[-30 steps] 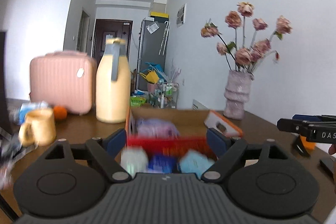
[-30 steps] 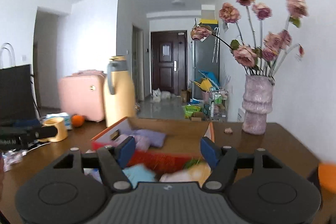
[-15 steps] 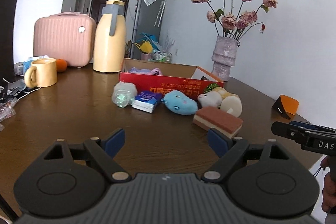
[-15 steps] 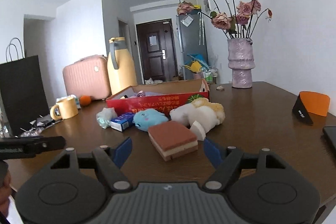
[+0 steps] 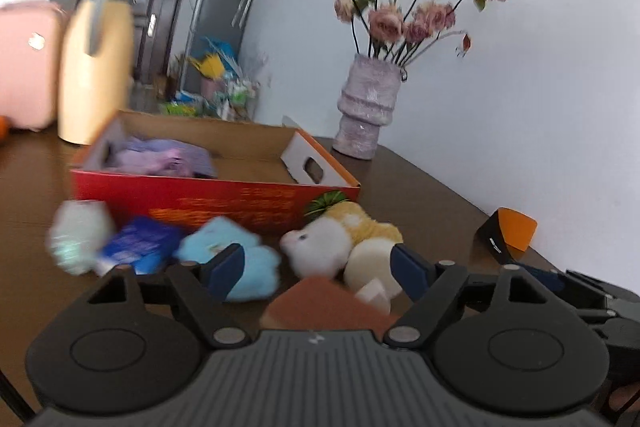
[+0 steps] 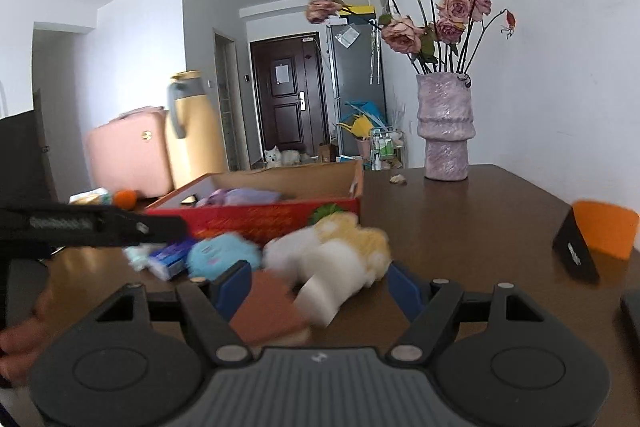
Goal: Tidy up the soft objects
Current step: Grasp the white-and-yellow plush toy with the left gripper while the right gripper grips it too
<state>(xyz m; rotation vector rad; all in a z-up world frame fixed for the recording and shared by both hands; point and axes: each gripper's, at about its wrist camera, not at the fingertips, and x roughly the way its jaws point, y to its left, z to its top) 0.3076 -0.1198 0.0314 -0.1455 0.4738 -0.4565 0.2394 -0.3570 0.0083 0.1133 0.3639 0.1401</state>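
Observation:
A red cardboard box point(image 5: 216, 197) point(image 6: 276, 219) stands on the brown table with a purple soft item point(image 5: 160, 159) inside. In front of it lie a pale wrapped bundle point(image 5: 78, 239), a blue tissue pack point(image 5: 138, 245), a blue plush point(image 5: 240, 259) point(image 6: 220, 255), a white-and-yellow plush point(image 5: 344, 239) point(image 6: 340, 251) and a brown-topped sponge point(image 5: 324, 303) point(image 6: 268, 307). My left gripper point(image 5: 318, 269) is open and empty, just above the sponge. My right gripper point(image 6: 318, 289) is open and empty, close over the sponge and the white plush.
A purple vase of dried roses point(image 5: 368, 107) point(image 6: 444, 127) stands at the back right. A yellow thermos point(image 5: 96, 59) and a pink case point(image 5: 24, 63) stand at the back left. An orange-and-black object point(image 5: 508, 231) point(image 6: 596, 239) lies at the right.
Both grippers have moved forward and lower toward the row of soft items; the sponge and plush now sit between the open fingers. The views are motion-blurred.

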